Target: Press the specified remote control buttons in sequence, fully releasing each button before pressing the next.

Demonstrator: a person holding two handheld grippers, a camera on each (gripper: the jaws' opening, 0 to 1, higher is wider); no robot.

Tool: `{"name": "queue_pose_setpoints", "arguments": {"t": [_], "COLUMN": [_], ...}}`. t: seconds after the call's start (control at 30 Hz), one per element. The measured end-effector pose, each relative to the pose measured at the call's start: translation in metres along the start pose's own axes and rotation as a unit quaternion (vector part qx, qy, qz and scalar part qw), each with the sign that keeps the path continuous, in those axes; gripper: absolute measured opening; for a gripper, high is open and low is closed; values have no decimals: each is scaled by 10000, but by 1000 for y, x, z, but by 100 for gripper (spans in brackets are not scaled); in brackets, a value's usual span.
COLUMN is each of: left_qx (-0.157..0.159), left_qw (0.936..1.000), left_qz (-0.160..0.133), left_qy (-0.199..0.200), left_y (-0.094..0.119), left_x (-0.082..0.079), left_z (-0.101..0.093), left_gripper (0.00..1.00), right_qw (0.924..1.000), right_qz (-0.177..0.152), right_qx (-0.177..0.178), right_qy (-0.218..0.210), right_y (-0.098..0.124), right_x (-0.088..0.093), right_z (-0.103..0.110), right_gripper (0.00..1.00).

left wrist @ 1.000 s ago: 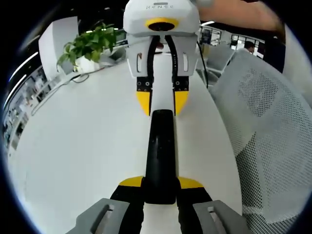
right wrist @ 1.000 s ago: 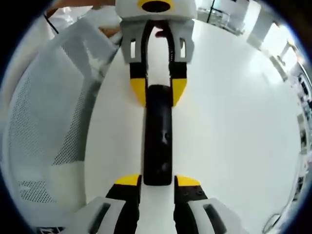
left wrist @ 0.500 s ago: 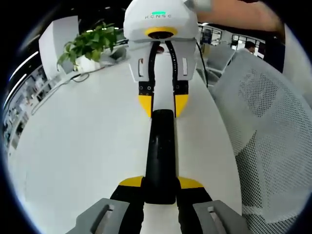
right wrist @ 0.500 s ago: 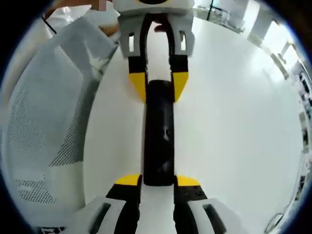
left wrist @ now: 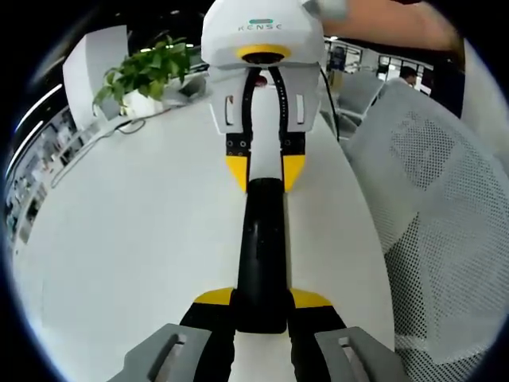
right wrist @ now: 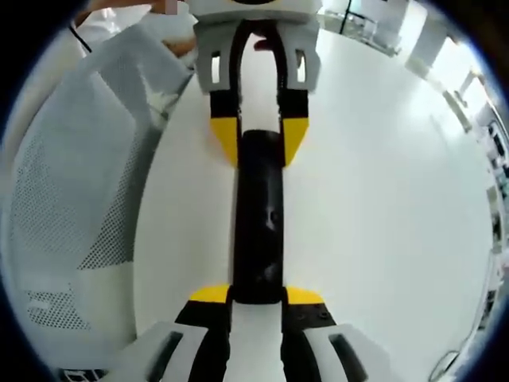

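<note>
- Lying flat on a white table: a long, thin, black remote, shiny and smooth, with rounded ends.
- Showing a small button or two on top in the right gripper view, near the middle of the remote; too small to tell more.
- Running straight up the middle of both views, long way from one gripper to the other.
- Held at both ends, one gripper on each end.
- In the left gripper view: near end tucked between the yellow tips of the left gripper, jaws closed tight on its sides.
- Far end squeezed between the yellow tips of the right gripper, which faces this way.
- In the right gripper view: near end pinched by the right gripper, far end pinched by the left gripper.
- Standing beside the table: a white chair with a net back, just next to the table edge.
- Sitting far back on the table: a green plant.
- Reaching in above the right gripper: a person's arm.
</note>
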State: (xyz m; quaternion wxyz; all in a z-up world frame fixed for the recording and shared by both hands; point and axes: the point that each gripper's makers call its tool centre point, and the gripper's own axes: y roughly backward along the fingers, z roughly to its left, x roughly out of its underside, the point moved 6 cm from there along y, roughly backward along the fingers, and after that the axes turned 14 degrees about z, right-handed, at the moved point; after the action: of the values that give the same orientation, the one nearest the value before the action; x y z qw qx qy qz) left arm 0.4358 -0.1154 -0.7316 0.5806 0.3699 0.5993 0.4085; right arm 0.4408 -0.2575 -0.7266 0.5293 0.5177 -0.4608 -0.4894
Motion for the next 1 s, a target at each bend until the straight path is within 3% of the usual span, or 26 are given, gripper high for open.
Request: {"name": "queue_pose_setpoints", "arguments": {"t": [1.0], "left_qx": [-217], "left_qw": [9996], "left_qz": [178], "left_qy": [-60], "left_y": [5], "left_x": [5], "left_z": [8], "left_gripper": [24], "right_qw": [9996], "right_qz": [-196], "right_qx": [182], "right_qy": [53], "right_y": [5], "right_x": [-6], "right_z": [-11], "right_gripper": [19]}}
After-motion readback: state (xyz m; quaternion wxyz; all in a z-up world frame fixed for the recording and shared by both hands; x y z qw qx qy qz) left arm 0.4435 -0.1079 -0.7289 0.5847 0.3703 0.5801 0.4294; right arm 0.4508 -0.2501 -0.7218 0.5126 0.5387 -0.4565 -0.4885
